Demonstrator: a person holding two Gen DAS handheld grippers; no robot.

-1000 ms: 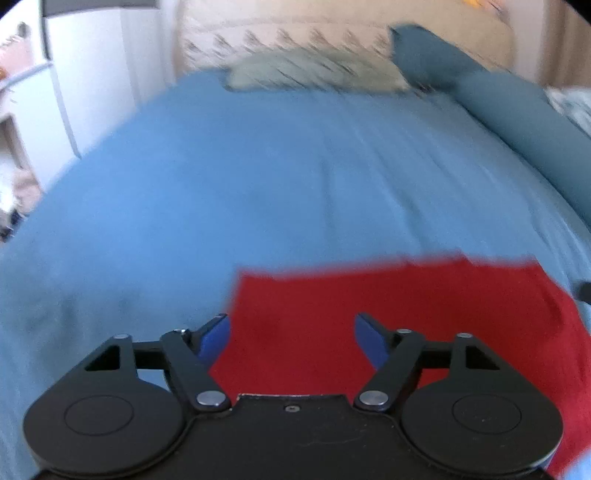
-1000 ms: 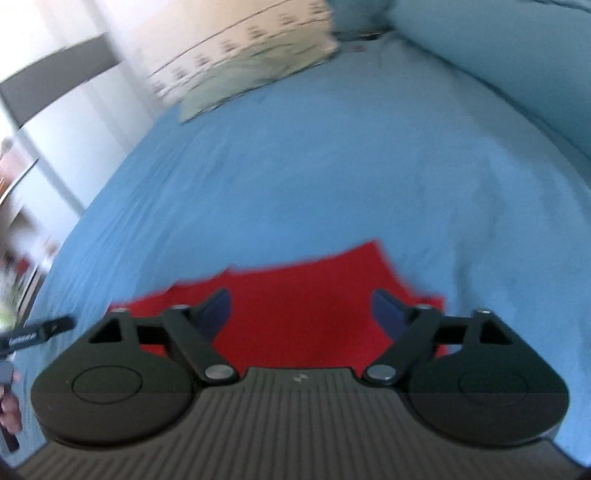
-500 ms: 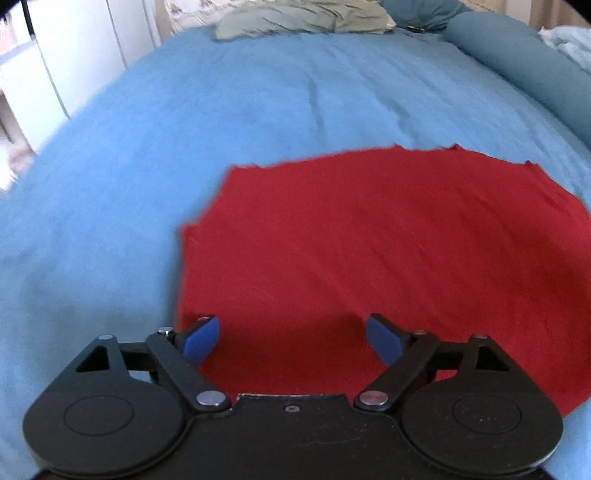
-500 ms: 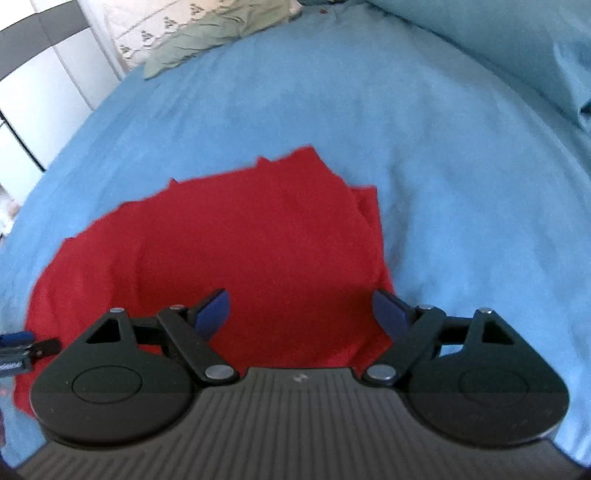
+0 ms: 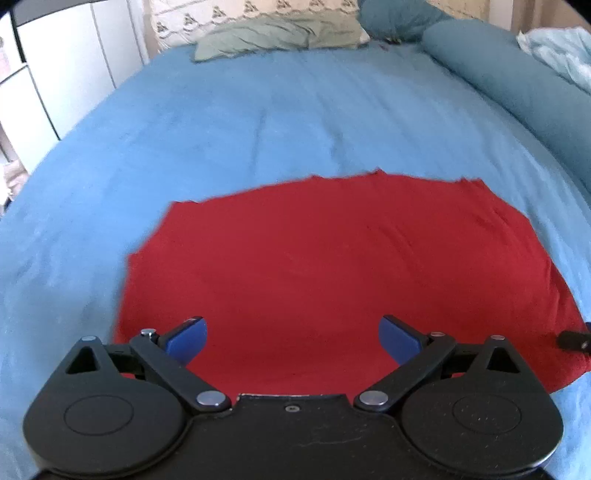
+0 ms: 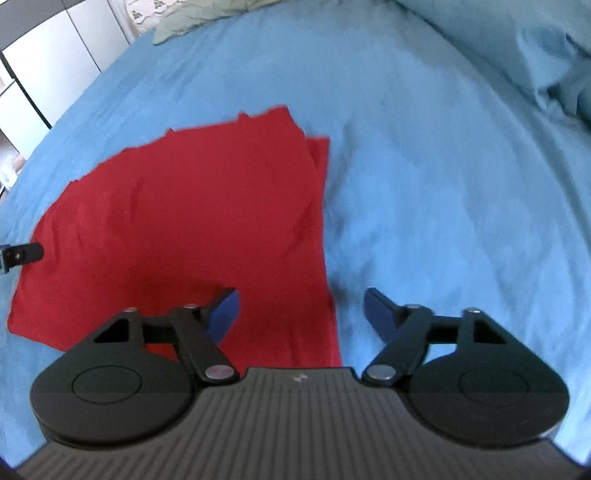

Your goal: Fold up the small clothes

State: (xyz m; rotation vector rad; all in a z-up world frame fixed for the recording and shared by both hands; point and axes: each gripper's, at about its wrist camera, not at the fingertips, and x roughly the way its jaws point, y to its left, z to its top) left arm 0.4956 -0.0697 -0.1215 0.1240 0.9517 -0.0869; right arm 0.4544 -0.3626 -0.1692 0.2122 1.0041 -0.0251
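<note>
Blue bed [image 5: 258,122], red cloth [image 5: 332,251] flat, left hand-held gripper [image 5: 291,338] and right hand-held gripper [image 6: 301,314] spread wide, empty

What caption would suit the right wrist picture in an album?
Open right tool poised over the right edge of a red garment spread on a blue bedsheet.

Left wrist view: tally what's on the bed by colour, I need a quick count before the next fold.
Red: 1, the red cloth, lying flat on the blue bedspread.
Grey-green: 1, the pillow at the headboard.
Teal: 2, the bolster and the cushion.
Pale blue: 1, the bundle.
Total: 5.
</note>
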